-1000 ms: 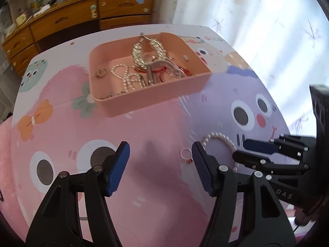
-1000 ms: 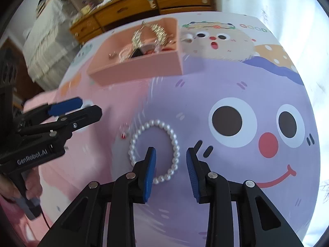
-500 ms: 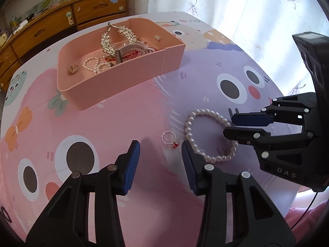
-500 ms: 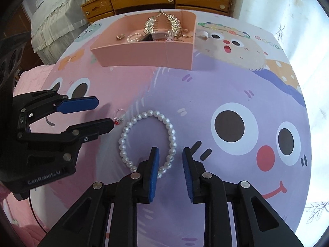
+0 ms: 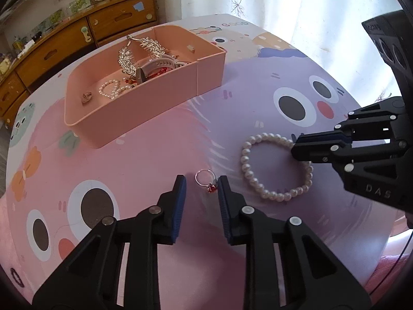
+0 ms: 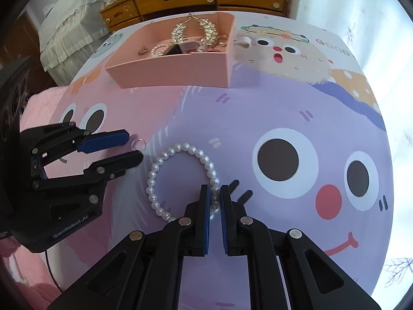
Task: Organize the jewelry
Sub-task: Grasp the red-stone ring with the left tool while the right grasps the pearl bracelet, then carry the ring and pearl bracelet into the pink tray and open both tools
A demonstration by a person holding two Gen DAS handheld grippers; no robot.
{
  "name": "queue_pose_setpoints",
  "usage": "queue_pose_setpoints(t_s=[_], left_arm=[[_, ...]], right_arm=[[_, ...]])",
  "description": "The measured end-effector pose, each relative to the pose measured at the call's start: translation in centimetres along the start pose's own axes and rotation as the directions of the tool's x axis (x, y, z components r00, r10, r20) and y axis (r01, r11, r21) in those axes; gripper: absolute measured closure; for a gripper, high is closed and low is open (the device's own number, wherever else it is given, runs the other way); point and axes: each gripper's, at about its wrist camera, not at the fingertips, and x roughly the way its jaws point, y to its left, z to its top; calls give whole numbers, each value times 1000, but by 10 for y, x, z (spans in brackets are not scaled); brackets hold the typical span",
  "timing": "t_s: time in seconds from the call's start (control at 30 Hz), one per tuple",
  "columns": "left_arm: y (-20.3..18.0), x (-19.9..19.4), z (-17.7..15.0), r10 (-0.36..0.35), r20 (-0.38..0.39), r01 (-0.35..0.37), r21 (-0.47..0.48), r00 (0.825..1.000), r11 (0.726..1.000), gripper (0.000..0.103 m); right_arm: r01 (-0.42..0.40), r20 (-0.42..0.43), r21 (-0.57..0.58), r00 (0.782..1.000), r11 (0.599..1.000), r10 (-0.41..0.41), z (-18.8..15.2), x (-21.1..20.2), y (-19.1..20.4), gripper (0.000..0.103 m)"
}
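Cartoon-print table bears tray, bracelet, ring

**Bright bedroom, cartoon cover, lots of wood**

So we're looking at a counter dressed in a loud cartoon cloth, pink on one side and purple on the other, big googly-eyed faces all over it. Behind it we've got a long wooden dresser along the far wall, orange-brown, with cut-out drawer handles and a few stickers stuck on the fronts. Its top is crowded with small clutter we can't really make out. Sheer white curtains with a little leaf print hang off to one side, and daylight pours through them pretty hard. In the right wrist view there's also a bed with a frilly white cover beside the dresser.
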Motion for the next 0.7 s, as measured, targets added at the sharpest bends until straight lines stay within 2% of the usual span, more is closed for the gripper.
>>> queue_pose_setpoints(t_s=[0.2,0.7], left_arm=[[6,0,0,7,12,-7,-24,1000,1000,97],[11,-2,-1,37,27,-35,-64,999,997,97]], right_arm=[[-6,3,32,1000,999,6,-1,-1,-9,96],[1,60,46,998,999,-4,6,-22,-2,96]])
